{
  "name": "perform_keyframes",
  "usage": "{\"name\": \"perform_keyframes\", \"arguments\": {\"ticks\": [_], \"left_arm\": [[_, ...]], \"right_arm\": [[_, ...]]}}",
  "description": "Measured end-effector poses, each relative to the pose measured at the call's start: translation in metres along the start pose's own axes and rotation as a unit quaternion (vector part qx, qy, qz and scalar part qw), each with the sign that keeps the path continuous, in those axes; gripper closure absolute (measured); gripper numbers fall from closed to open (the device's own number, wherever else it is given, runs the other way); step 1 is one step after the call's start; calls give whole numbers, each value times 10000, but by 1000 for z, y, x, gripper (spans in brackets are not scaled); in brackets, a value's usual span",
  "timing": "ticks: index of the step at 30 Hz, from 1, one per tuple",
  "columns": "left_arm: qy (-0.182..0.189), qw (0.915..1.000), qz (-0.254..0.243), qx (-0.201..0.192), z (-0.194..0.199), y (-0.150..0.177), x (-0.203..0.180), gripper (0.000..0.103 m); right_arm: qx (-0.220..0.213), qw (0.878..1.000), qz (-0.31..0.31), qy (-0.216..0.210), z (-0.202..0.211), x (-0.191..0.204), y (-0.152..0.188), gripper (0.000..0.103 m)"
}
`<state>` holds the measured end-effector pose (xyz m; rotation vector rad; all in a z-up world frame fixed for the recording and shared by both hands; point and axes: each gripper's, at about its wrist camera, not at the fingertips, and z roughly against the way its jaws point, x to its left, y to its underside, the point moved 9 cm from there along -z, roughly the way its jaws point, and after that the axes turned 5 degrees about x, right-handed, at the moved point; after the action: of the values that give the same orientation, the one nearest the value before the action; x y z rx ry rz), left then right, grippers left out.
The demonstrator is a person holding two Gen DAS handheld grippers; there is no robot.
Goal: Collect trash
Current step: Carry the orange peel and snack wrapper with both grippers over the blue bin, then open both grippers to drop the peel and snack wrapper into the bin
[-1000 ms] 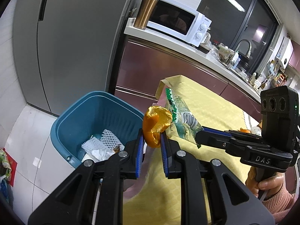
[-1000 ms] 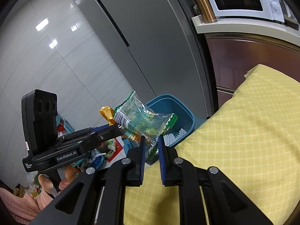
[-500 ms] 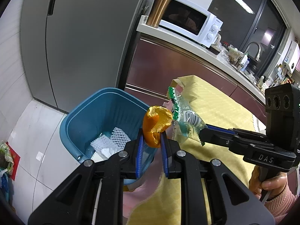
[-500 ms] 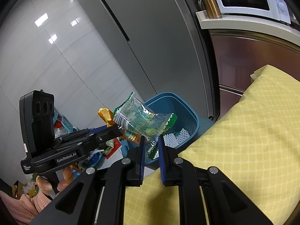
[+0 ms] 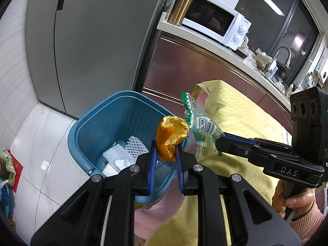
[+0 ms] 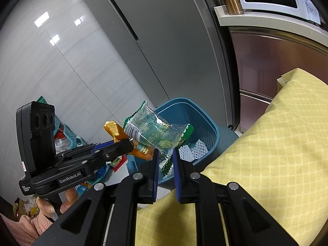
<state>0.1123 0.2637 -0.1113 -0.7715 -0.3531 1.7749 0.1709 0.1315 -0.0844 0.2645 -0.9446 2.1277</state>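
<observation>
A blue waste bin stands on the floor by the table's end, with white foam netting at its bottom. My left gripper is shut on a piece of orange peel, held over the bin's near rim. My right gripper is shut on a clear green snack wrapper, held beside the peel, just above the bin's edge. In each wrist view the other gripper shows from the side, with a hand on its grip.
A yellow tablecloth covers the table next to the bin. A grey fridge stands behind it, with a counter carrying a microwave and copper tumbler. Loose packets and bags lie on the floor.
Both grippers have moved towards the bin with their loads; the bin appears larger and more central in each view. Both grips are unchanged.
</observation>
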Motion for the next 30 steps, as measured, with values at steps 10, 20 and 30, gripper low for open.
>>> {"name": "perform_keyframes", "arguments": {"ticks": [10, 20, 30], "left_arm": [[-100, 9999, 53, 69, -11, -2, 6, 86], [-177, 9995, 174, 212, -29, -1, 17, 85], [-189, 9984, 296, 437, -58, 0, 24, 85]], "right_arm": [[108, 9999, -53, 51, -16, -1, -5, 91], [339, 9992, -102, 198, -40, -2, -6, 91], [555, 9977, -158, 367, -63, -9, -8, 90]]}}
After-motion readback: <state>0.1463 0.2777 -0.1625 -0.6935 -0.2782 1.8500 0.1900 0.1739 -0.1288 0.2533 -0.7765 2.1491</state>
